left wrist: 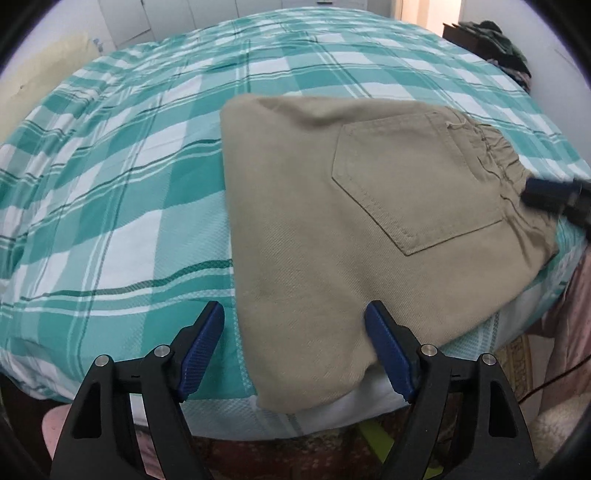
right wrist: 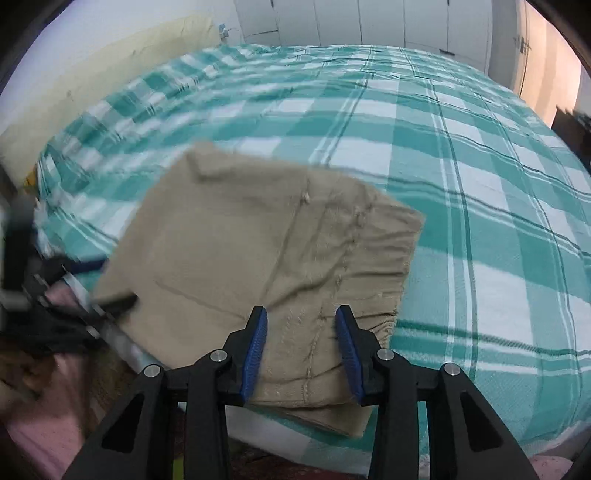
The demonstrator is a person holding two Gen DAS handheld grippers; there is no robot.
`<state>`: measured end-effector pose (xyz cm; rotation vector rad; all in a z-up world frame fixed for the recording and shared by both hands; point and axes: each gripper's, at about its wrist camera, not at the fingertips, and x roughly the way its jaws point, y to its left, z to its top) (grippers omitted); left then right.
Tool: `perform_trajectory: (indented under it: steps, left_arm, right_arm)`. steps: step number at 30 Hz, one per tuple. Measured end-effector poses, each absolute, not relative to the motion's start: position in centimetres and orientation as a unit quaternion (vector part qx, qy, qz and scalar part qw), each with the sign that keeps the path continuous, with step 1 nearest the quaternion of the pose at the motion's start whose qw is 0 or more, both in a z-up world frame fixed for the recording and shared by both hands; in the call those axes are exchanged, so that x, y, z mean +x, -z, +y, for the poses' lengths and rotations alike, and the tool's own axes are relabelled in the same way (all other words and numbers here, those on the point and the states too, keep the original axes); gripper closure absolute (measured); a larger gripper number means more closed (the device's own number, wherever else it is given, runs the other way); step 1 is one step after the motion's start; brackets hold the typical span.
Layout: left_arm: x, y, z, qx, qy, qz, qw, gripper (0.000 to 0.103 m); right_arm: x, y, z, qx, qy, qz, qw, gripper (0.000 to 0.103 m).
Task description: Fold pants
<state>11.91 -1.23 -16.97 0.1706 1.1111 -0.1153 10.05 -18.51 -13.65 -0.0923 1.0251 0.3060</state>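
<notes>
The khaki pants (left wrist: 325,229) lie folded into a compact stack at the bed's near edge, back pocket up, elastic waistband to the right. My left gripper (left wrist: 293,319) is open and empty, its jaws astride the stack's near left part. My right gripper (right wrist: 301,323) is open and empty, just above the waistband end of the pants (right wrist: 258,251). The right gripper also shows in the left wrist view (left wrist: 554,195) at the waistband. The left gripper shows blurred in the right wrist view (right wrist: 107,306) at the stack's left edge.
The bed (left wrist: 110,177) has a teal and white plaid cover. White wardrobe doors (right wrist: 369,22) stand behind it. A heap of dark clothes (left wrist: 495,40) lies on furniture at the far right. A patterned rug (left wrist: 295,458) lies on the floor below the bed's edge.
</notes>
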Motion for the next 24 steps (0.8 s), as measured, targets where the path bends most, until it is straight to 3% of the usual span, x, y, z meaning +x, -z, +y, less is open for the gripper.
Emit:
perform_trajectory:
  steps: [6,12,21,24]
  left_arm:
    - [12.1,17.2,-1.5,0.086,0.049,0.526,0.844,0.022]
    - [11.7,16.9,-1.9,0.087,0.051,0.527,0.844,0.022]
    - [11.4,16.8,-2.1,0.092,0.043,0.522,0.847,0.021]
    - [11.0,16.3,-1.9,0.080,0.040,0.519,0.850,0.021]
  right_arm:
    - [15.1,10.8,-17.3,-0.063,-0.143,0.452,0.878,0.063]
    - [19.1,17.8,-17.6,-0.063,-0.121,0.530,0.837,0.063]
    - [17.8,16.9,-17.6,-0.067,-0.107,0.507,0.853,0.063]
    - [15.5,14.9,-16.6,-0.094,-0.078,0.495,0.860,0.051]
